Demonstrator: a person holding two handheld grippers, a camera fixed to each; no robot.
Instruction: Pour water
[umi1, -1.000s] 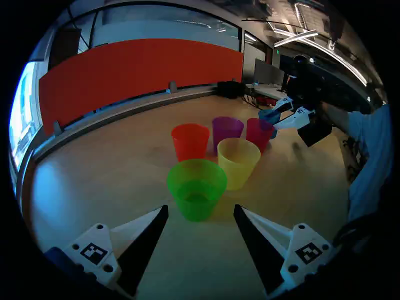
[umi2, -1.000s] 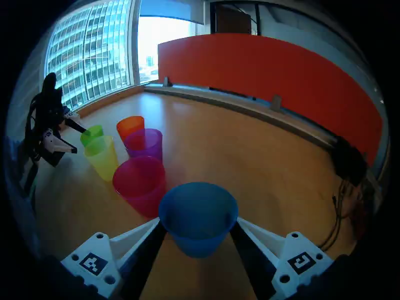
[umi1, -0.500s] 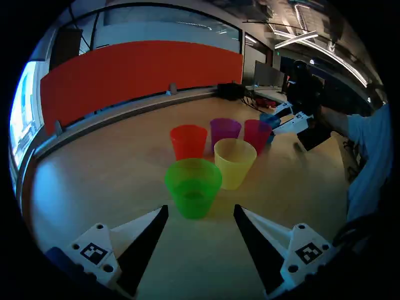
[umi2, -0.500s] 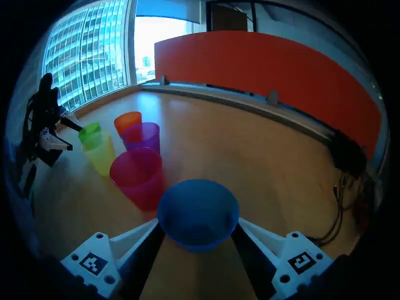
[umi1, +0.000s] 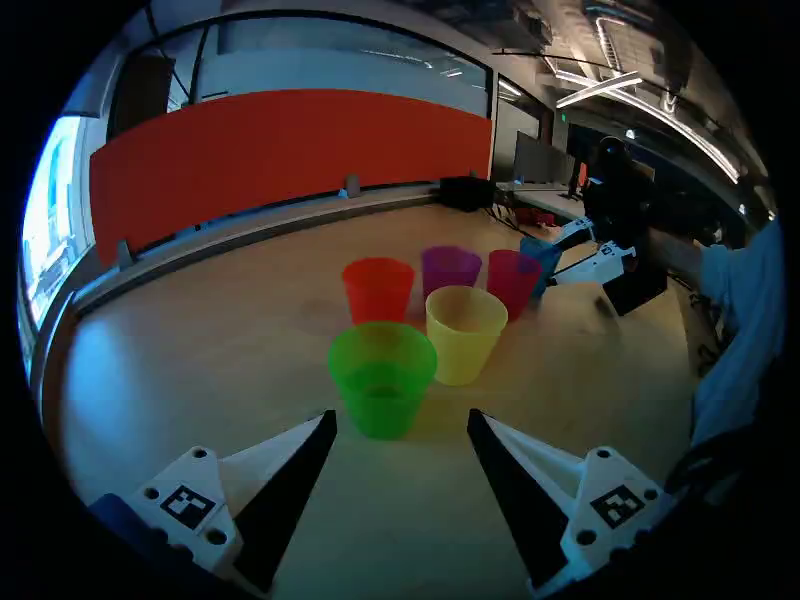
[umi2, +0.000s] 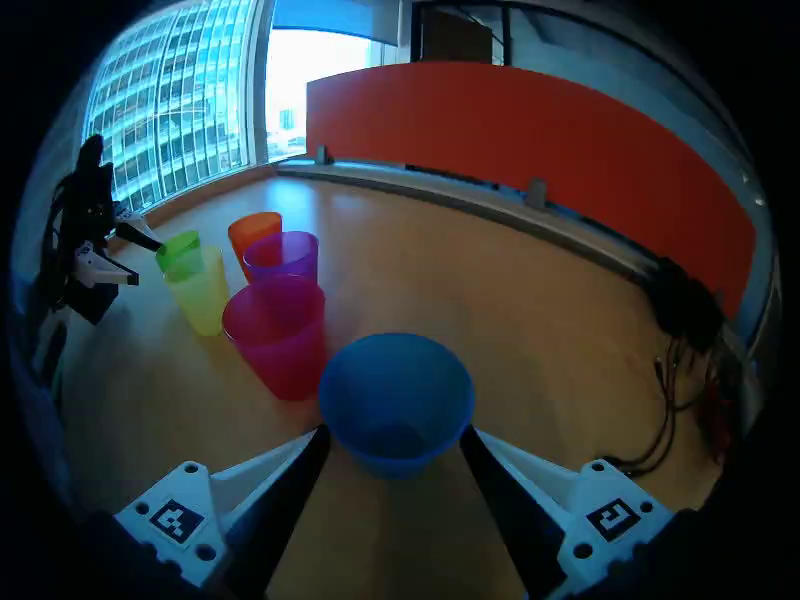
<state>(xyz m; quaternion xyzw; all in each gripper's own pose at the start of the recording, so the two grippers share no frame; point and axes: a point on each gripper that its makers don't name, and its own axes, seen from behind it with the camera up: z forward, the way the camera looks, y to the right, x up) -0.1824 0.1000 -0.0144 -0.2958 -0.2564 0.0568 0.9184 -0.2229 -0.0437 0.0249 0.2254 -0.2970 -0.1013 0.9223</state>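
Compared with a second earlier, the blue cup (umi2: 396, 400) sat farther forward between the fingers of the right tool (umi2: 390, 435), with its base closer to the fingertips, and the two marker tags stood slightly wider apart. In the left gripper view the cluster of cups had drifted a little away from the left tool (umi1: 400, 414).

The blue cup appeared to stand on the wooden desk (umi2: 560, 330), just beside the magenta cup (umi2: 277, 335). The right tool's fingertips flanked its lower wall. Whether they pressed on it or only bracketed it could not be told. The left tool was spread wide and empty, and the green cup (umi1: 382, 378) stood ahead of its tips without touching them. The yellow cup (umi1: 465, 333), orange cup (umi1: 378, 290) and purple cup (umi1: 450, 270) were grouped close behind it.

The blue cup looked like a thin plastic tumbler. It was probably light, smooth-sided and easy to squash. Its bottom showed a darker patch, but it was unclear whether that was water. A hold at mid-wall would likely suit it best, since the wall widens above that point and the taper would resist slipping down. The squeeze should be gentle enough not to buckle the wall. With so little weight, the cup would likely tip or skid if nudged off-centre.
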